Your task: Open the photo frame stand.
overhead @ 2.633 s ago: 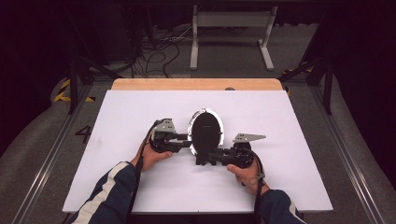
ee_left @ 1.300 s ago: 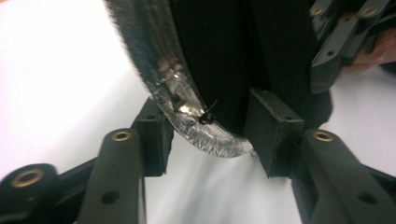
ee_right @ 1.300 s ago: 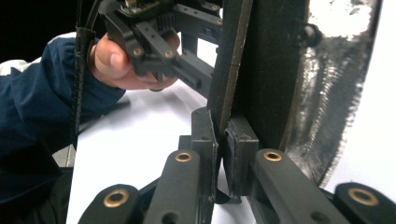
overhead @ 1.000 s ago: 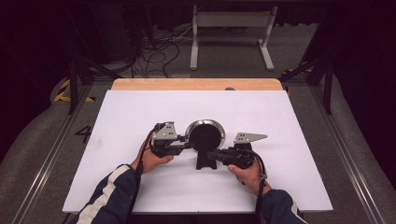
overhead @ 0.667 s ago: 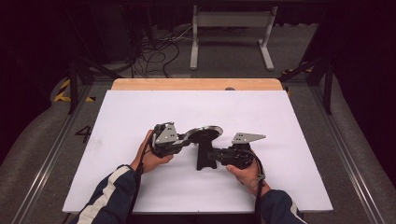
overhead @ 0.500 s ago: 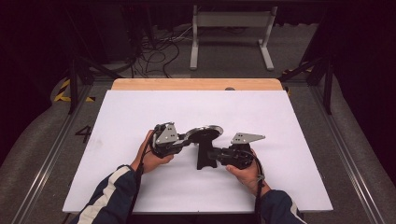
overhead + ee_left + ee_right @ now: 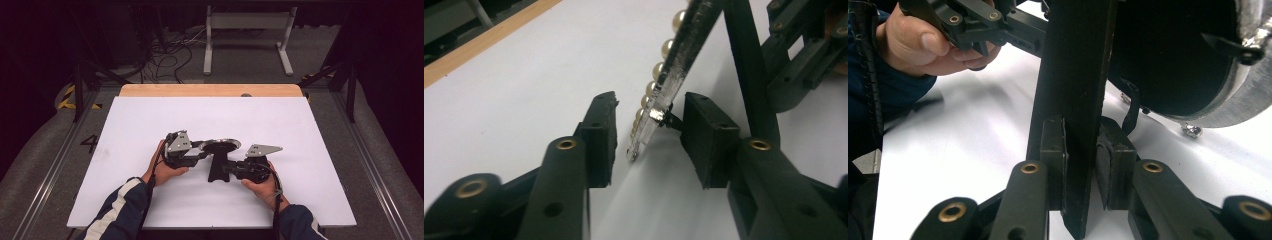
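Two grippers at frame center: right gripper (image 7: 1082,172) clamped mirror stand (image 7: 1075,90), left gripper (image 7: 648,137) jaws just opening w/ mirror (image 7: 674,70) rim loose between; rigid, fragile glass, likely top-heavy, grip stand.

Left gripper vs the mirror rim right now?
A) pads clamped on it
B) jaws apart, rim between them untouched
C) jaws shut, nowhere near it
B: in the left gripper view the left gripper has a gap on each side of the bead-trimmed mirror rim.
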A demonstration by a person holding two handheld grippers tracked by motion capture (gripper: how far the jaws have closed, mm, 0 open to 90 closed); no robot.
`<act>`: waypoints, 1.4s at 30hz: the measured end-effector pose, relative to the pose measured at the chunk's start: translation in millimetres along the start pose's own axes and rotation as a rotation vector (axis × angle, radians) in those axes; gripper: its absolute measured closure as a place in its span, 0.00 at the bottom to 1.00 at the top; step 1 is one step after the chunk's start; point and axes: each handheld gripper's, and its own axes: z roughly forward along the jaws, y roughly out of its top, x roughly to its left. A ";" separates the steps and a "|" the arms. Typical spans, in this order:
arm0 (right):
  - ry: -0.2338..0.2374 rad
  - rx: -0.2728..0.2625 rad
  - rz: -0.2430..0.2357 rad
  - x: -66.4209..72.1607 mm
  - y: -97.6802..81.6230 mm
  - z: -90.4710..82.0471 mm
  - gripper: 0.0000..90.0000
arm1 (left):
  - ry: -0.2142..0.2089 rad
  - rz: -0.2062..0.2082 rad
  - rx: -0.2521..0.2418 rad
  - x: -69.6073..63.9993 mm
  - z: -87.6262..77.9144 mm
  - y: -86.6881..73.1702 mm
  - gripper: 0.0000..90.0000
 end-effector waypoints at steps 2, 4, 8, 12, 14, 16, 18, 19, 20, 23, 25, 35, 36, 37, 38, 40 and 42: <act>-0.002 -0.001 0.001 0.2 -0.1 0.0 0.85 | -0.007 -0.007 -0.006 0.2 1.6 0.2 0.60; -0.004 -0.001 0.003 0.5 -0.2 -0.1 0.85 | -0.019 -0.010 -0.008 0.0 2.6 0.7 0.60; -0.002 -0.002 0.006 0.5 -0.5 -0.1 0.85 | -0.031 0.002 0.003 -1.0 4.6 1.1 0.68; -0.002 0.000 0.008 0.8 -0.8 -0.2 0.85 | -0.002 -0.002 0.020 -1.7 7.8 0.2 0.71; -0.002 0.000 0.008 0.8 -0.9 -0.2 0.85 | -0.004 -0.007 0.030 -1.1 9.4 -0.6 0.70; 0.000 0.001 0.008 1.3 -0.9 -0.1 0.85 | 0.002 -0.025 0.039 0.3 12.4 -2.4 0.61; -0.001 0.003 0.006 1.6 -0.8 -0.1 0.85 | -0.003 -0.029 0.028 0.8 12.2 -2.7 0.63; -0.001 0.002 0.009 2.0 -0.8 0.1 0.85 | 0.006 -0.024 0.029 0.5 11.8 -2.4 0.67; -0.001 0.003 0.009 2.2 -0.9 0.2 0.86 | 0.004 -0.022 0.031 0.6 11.5 -2.2 0.69; -0.001 0.001 0.011 1.6 -1.0 0.3 0.85 | 0.009 0.005 0.038 -1.5 12.0 -1.4 0.75; -0.002 0.002 0.012 1.1 -1.2 -0.3 0.85 | 0.026 0.025 0.047 -3.8 12.1 -0.2 0.76; 0.001 0.011 0.013 1.4 0.2 -2.7 0.84 | 0.074 0.091 0.076 -8.8 9.4 1.1 0.79; 0.001 0.010 0.014 1.4 0.2 -2.8 0.84 | 0.080 0.100 0.077 -9.3 9.2 1.1 0.80; -0.001 0.011 0.013 1.4 0.3 -2.7 0.84 | 0.091 0.109 0.080 -10.4 9.1 1.3 0.80; -0.005 0.012 0.013 1.5 0.4 -2.5 0.84 | 0.096 0.117 0.081 -11.0 9.3 1.5 0.80; -0.027 0.013 0.002 2.1 0.6 -2.2 0.84 | 0.105 0.124 0.082 -11.3 9.6 1.3 0.80; -0.053 0.012 -0.006 3.4 1.0 -2.1 0.84 | 0.119 0.121 0.084 -11.4 9.4 1.0 0.81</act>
